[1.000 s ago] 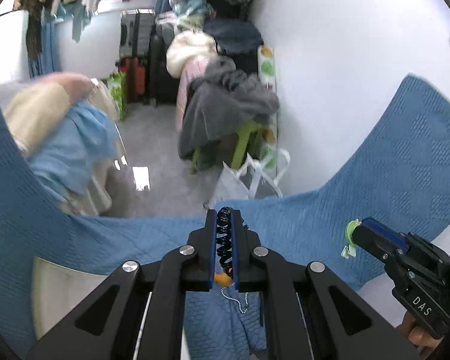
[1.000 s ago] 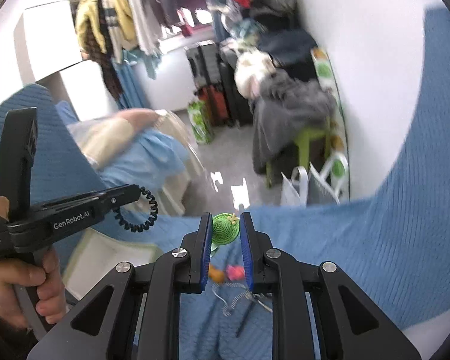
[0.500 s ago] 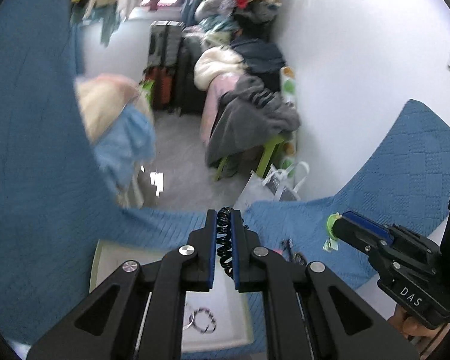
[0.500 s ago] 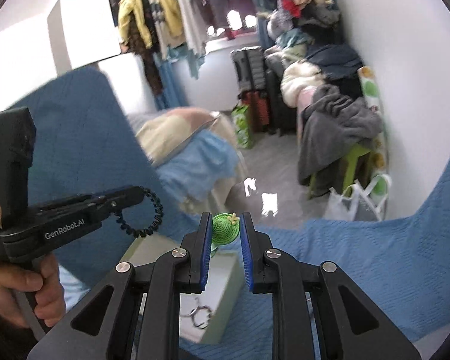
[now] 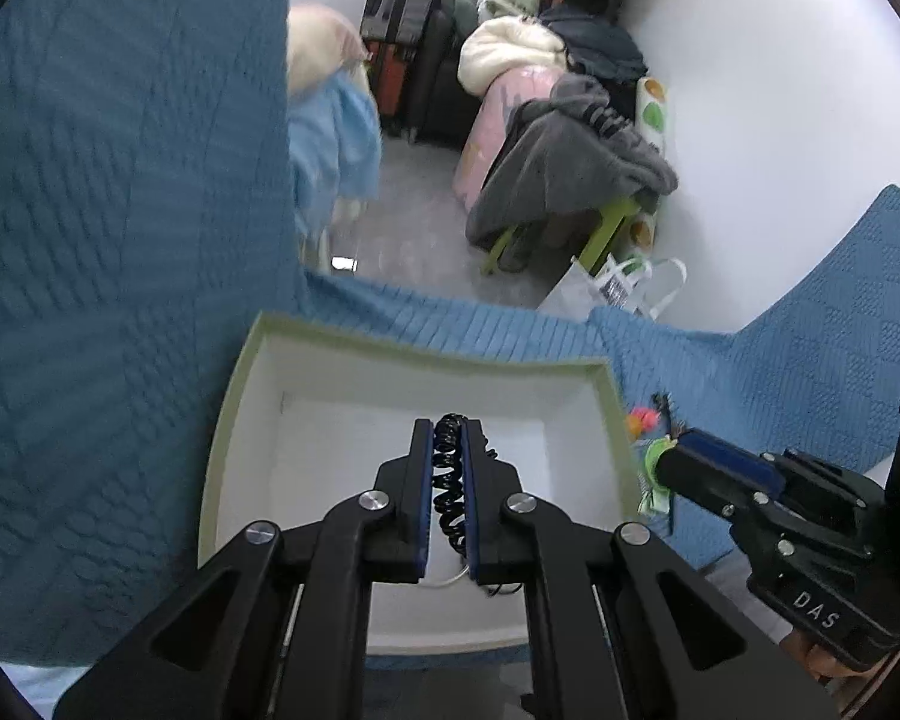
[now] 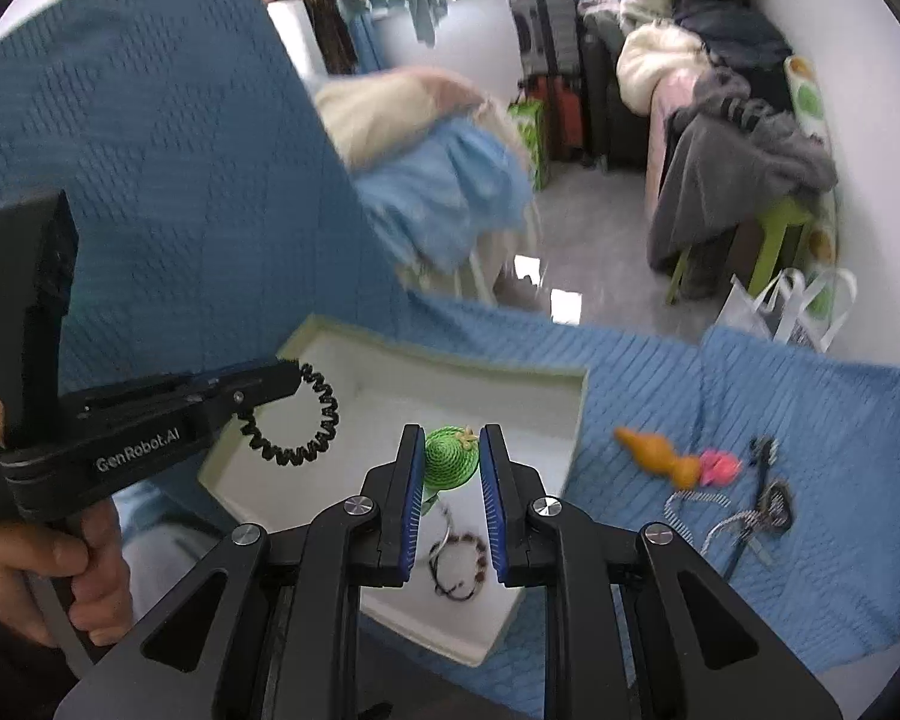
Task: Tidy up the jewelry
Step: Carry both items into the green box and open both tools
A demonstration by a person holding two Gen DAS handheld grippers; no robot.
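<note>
My left gripper (image 5: 448,429) is shut on a black spiral hair tie (image 5: 447,480) and holds it above the white open box (image 5: 306,420). In the right wrist view the hair tie (image 6: 297,420) hangs from the left gripper (image 6: 294,375) over the box (image 6: 570,420). My right gripper (image 6: 450,438) is shut on a green crocheted hat clip (image 6: 450,456), above the box. A beaded bracelet (image 6: 459,564) lies in the box. In the left wrist view the right gripper (image 5: 660,459) stands by the box's right rim.
On the blue blanket (image 6: 780,570) right of the box lie an orange carrot clip (image 6: 657,456), a pink piece (image 6: 717,468) and dark striped hair clips (image 6: 762,504). Beyond the bed edge are the floor, a green stool with clothes (image 6: 744,180) and suitcases (image 6: 546,72).
Both grippers have moved left and down with their loads, from over the blanket to over the white box. The box now fills the middle of the left wrist view.
</note>
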